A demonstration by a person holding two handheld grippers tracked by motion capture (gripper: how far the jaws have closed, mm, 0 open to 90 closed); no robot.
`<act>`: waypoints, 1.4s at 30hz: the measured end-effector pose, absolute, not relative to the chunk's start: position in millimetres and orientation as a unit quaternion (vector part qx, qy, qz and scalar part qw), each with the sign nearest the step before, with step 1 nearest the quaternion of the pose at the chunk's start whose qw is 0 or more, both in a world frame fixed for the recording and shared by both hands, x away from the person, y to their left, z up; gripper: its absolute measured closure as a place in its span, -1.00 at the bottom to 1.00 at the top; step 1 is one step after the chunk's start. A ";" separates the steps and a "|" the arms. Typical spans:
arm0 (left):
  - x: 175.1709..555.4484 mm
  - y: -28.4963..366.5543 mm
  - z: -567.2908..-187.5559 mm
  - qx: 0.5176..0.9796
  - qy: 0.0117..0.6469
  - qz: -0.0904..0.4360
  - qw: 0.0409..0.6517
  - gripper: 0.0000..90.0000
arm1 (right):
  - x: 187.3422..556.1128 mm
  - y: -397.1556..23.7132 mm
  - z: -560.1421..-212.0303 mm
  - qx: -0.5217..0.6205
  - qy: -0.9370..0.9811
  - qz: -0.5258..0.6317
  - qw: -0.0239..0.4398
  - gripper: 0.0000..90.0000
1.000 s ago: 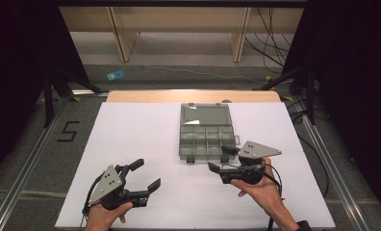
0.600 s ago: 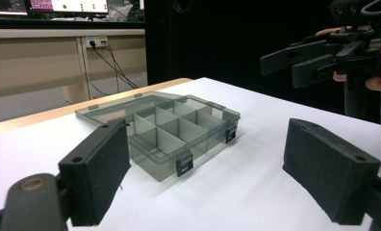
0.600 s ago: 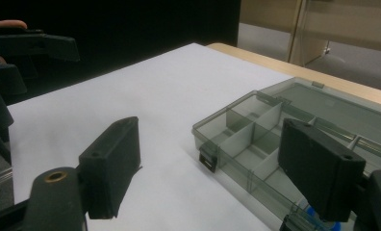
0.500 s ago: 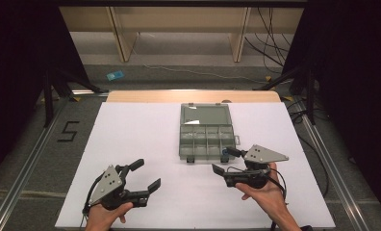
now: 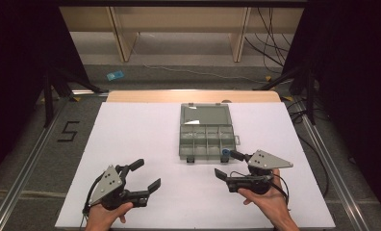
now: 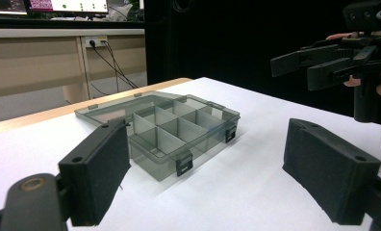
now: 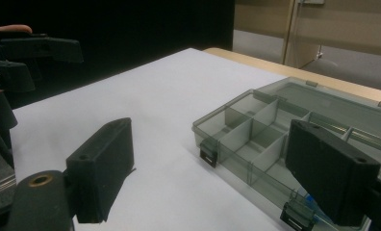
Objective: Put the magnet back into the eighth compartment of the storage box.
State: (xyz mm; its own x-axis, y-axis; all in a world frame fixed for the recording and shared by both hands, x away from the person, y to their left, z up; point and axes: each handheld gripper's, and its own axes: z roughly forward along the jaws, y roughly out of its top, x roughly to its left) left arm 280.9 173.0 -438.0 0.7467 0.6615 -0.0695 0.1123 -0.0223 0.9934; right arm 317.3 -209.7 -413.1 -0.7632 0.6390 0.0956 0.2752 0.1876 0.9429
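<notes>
A smoky clear compartment box (image 5: 205, 139) lies mid-table with its lid (image 5: 205, 114) folded flat behind it and two dark latches on its near wall. A small blue thing (image 5: 224, 154) sits at its front right corner. My left gripper (image 5: 146, 174) is held at the front left of the table, open and empty, facing the box (image 6: 174, 130) from a distance. My right gripper (image 5: 228, 164) hovers just in front of the box's right corner, also open with nothing between its jaws. In the right gripper view the box (image 7: 265, 130) lies close ahead on the right.
The white table top (image 5: 140, 130) ends at a wooden strip (image 5: 193, 96) along the far side. Metal rails (image 5: 25, 159) flank the table. Cables and a blue item (image 5: 114, 75) lie on the floor beyond. In the left gripper view the right gripper (image 6: 333, 62) shows at upper right.
My right gripper has shifted slightly to the right and toward the front edge. The left gripper and the box have stayed put.
</notes>
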 end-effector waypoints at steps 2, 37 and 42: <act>280.9 173.0 -438.0 0.682 0.284 0.215 0.639 -0.64 | 316.2 -211.1 -413.6 0.302 0.756 0.558 0.159 -0.59; 279.8 173.2 -438.1 0.687 0.288 0.216 0.632 -0.64 | 299.4 -229.3 -424.5 0.317 0.750 0.556 0.168 -0.63; 279.7 173.0 -438.1 0.687 0.287 0.216 0.631 -0.64 | 296.9 -229.6 -426.3 0.317 0.745 0.561 0.174 -0.63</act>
State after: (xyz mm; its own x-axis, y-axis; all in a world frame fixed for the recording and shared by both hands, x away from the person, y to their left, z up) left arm 279.7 173.0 -438.1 0.7413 0.6680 -0.0650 0.1218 -0.0387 0.9918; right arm 296.9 -229.6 -426.3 -0.7391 0.6667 0.0964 0.2772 0.1706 0.9455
